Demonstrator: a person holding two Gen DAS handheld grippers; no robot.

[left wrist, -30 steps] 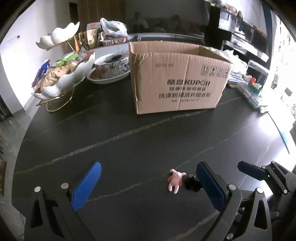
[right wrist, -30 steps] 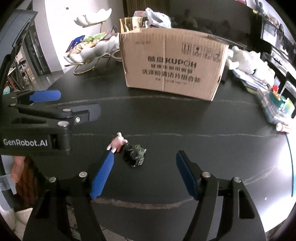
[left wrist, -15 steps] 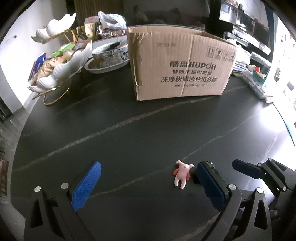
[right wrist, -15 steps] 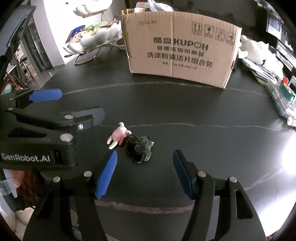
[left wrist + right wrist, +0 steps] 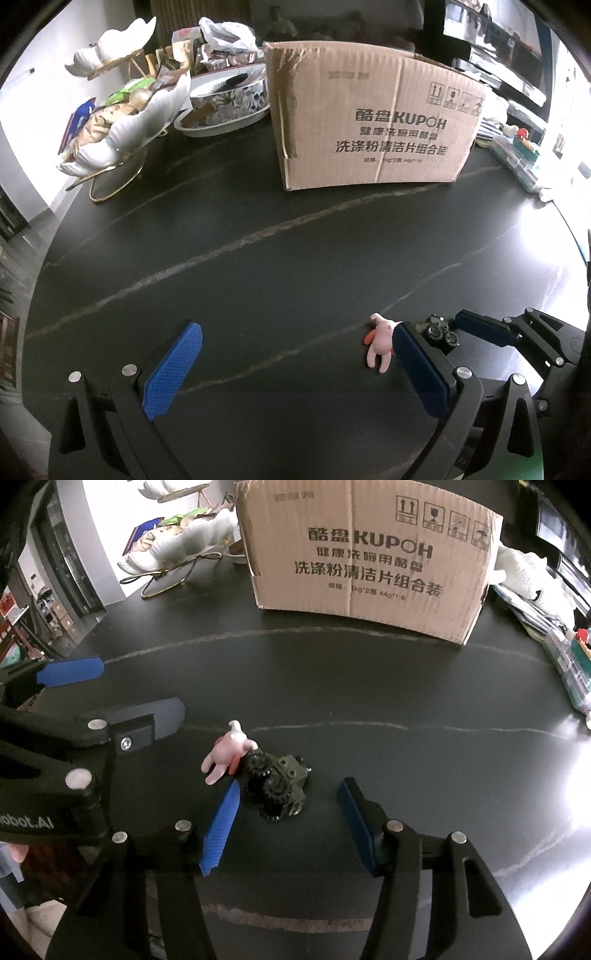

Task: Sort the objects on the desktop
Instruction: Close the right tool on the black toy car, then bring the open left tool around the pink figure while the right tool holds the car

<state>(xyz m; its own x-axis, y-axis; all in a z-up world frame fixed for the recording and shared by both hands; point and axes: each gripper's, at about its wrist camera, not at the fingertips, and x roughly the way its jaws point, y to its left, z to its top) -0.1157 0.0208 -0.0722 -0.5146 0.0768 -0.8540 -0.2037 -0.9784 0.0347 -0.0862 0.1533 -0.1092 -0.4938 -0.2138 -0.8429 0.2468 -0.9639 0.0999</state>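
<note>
A small pink figure (image 5: 229, 753) lies on the black table (image 5: 369, 686), touching a dark green toy vehicle (image 5: 280, 782) with black gear wheels. My right gripper (image 5: 290, 786) is low over the vehicle, a blue pad on each side. Its jaws are closing and the right pad still stands clear of the toy. My left gripper (image 5: 295, 328) hangs wide open with nothing gripped. In the left wrist view the pink figure (image 5: 380, 339) shows just by its right finger, with the vehicle (image 5: 437, 332) beyond. An open cardboard box (image 5: 373, 118) stands at the back.
A white shell-shaped stand with snacks (image 5: 122, 129) and a blue-patterned bowl (image 5: 225, 103) sit back left. Clear plastic boxes (image 5: 517, 155) and a white plush (image 5: 524, 572) crowd the right rim. The left gripper (image 5: 140, 690) is close beside the right one.
Both grippers have sunk toward the table. The right gripper's pads have drawn closer together around the green vehicle. The toys have not moved.
</note>
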